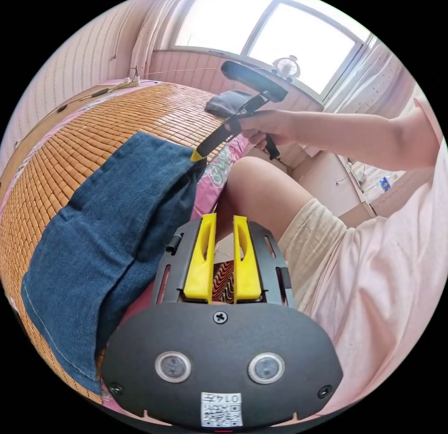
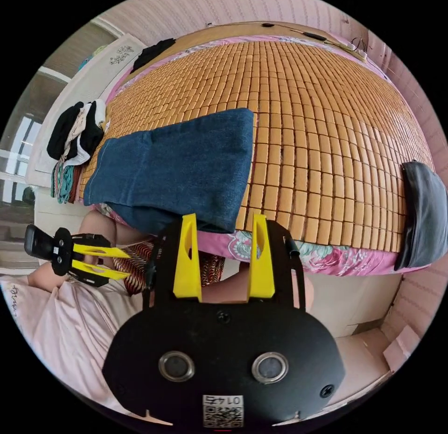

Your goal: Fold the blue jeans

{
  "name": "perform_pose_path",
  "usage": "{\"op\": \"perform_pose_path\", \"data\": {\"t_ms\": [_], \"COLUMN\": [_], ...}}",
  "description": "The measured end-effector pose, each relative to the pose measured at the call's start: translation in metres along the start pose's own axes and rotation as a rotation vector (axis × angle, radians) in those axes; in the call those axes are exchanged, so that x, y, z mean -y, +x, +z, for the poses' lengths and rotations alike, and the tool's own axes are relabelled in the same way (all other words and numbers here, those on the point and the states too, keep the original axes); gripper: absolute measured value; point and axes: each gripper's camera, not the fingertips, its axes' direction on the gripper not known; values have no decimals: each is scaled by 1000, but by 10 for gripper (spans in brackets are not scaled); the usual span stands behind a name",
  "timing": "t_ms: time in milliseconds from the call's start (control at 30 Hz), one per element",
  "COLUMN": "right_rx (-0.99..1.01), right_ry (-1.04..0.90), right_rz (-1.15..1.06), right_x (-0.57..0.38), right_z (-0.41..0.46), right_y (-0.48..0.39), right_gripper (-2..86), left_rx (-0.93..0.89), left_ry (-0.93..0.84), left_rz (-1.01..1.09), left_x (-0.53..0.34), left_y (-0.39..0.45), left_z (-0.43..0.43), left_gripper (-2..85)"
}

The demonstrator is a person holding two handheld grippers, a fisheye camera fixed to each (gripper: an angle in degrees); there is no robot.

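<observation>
The blue jeans (image 1: 107,219) (image 2: 177,168) lie folded into a thick rectangle on the bamboo mat (image 2: 317,126), at the bed's near edge, with one side drooping over it. My right gripper (image 2: 224,219) is open, its yellow jaws just short of the jeans' near corner with nothing between them. In the left gripper view, a hand holds the right gripper (image 1: 198,155) with its tip at that corner. My left gripper (image 1: 224,217) (image 2: 126,264) hovers off the bed above the person's lap. Its jaws stand a narrow gap apart and hold nothing.
The person's bare knee (image 1: 261,191) and pale shorts are close to the bed's floral side (image 2: 326,256). A dark cushion (image 2: 424,210) (image 1: 228,102) rests at one end of the mat, and a pile of clothes (image 2: 77,135) at the other. A small fan (image 1: 287,67) stands on the windowsill.
</observation>
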Motion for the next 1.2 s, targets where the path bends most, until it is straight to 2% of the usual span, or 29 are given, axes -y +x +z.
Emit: {"op": "perform_pose_path", "data": {"t_ms": [100,200,400,500,567,667,767,933,1033,1200], "right_rx": [132,230,414,512,520,573,520,549,542,714], "right_ry": [-53,5,137,197,194,213,240,255,271,317], "right_rz": [58,65,-109,-160,-155,-83,59,210,252,287], "right_x": [-2,-10,-48,-71,-87,-103,-113,-120,-123,-129], "right_z": [12,-2,-63,-82,-86,-84,-70,-41,-33,-32], "right_y": [24,41,36,37,51,93,133,164,167,182], "right_gripper": [108,51,29,35,49,81,105,135,122,33], "left_rx": [89,182,316,347,411,353,332,294,271,271], "left_ry": [22,65,102,115,71,25,16,10,13,24], "left_rz": [-22,-68,-15,-21,-26,-35,-13,16,2,-25], "left_x": [3,8,49,66,65,53,43,31,23,21], "left_y": [2,1,16,29,38,40,46,49,48,42], "left_z": [-6,-11,1,9,21,34,35,27,17,4], "left_gripper": [94,118,158,132,70,47,45,43,42,41]}}
